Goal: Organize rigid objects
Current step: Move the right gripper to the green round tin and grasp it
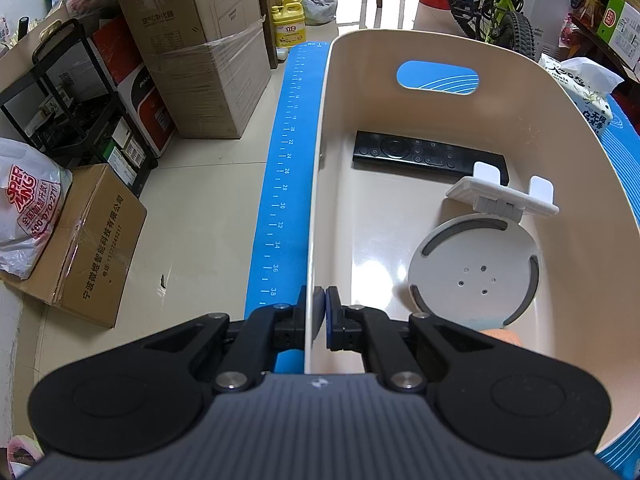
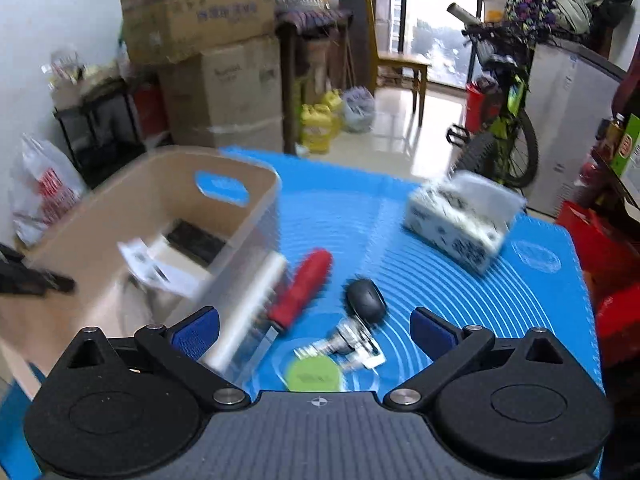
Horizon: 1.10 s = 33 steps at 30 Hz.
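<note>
Ruler marks 20 to 38 on blue mat [image 1: 286, 184]; "400-070-2771" on plastic bag [image 1: 30, 216].

Your left wrist camera sits close above the near wall of the beige bin [image 1: 320, 184], looking steeply down its length, with the blue mat [image 1: 286, 160] running along the bin's left side. Your right wrist camera looks from farther back and less steeply across the blue mat [image 2: 400, 232], the bin [image 2: 248, 220] at its left; this view is motion-blurred. Both views share the bin's interior, the mat and the stacked cardboard boxes [image 1: 208, 52] beyond.
</note>
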Tool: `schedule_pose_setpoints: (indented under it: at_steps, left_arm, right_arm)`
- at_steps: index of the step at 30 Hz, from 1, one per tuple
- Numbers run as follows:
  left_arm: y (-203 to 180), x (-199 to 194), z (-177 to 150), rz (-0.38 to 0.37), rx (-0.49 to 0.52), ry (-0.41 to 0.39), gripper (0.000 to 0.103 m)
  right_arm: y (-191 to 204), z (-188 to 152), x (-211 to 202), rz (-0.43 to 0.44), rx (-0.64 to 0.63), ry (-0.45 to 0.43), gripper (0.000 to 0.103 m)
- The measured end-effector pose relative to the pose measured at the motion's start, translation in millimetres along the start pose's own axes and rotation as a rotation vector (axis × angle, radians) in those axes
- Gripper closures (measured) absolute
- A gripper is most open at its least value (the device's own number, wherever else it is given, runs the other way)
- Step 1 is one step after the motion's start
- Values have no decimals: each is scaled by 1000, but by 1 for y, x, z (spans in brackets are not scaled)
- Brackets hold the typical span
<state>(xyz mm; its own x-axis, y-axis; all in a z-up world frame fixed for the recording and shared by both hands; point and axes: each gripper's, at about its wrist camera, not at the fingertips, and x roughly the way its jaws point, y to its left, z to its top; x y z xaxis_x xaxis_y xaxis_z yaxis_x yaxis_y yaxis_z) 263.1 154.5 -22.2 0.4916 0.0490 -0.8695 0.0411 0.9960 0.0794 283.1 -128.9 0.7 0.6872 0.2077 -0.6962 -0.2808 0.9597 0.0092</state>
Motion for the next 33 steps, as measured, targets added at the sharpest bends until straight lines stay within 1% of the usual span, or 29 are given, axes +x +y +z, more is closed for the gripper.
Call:
schedule_pose_setpoints:
  at_steps: [3, 8, 12, 21, 24, 27, 28, 30, 33]
  left_arm:
    - [0, 0, 0, -2, 1, 0, 96]
    - [1, -1, 0, -2, 0, 0, 96]
    - [1, -1, 0, -3, -2, 0, 96]
    - [1, -1, 0, -3, -1, 0, 96]
    - [1, -1, 0, -2, -1, 0, 96]
    - [0, -1, 0, -3, 0, 0, 96]
    - [1, -1, 0, -3, -1, 0, 96]
    - [0, -1, 0, -3, 0, 0, 96]
    - [1, -1, 1, -3, 1, 0, 96]
  right_arm:
    - [-5, -17, 14, -18, -10, 26, 2]
    - [-5, -39, 39, -7, -7, 69, 2]
    - [1, -49, 55, -7, -24, 98, 2]
    - [10, -58, 76, -9, -64, 111, 3]
    - [12, -58, 81, -11, -63, 105, 8]
    - [12, -58, 87, -11, -49, 108, 19]
    - [12, -59, 90, -7, -43, 116, 23]
    - [11, -59, 93, 2, -36, 120, 25]
    - [11, -59, 92, 29, -33, 114, 35]
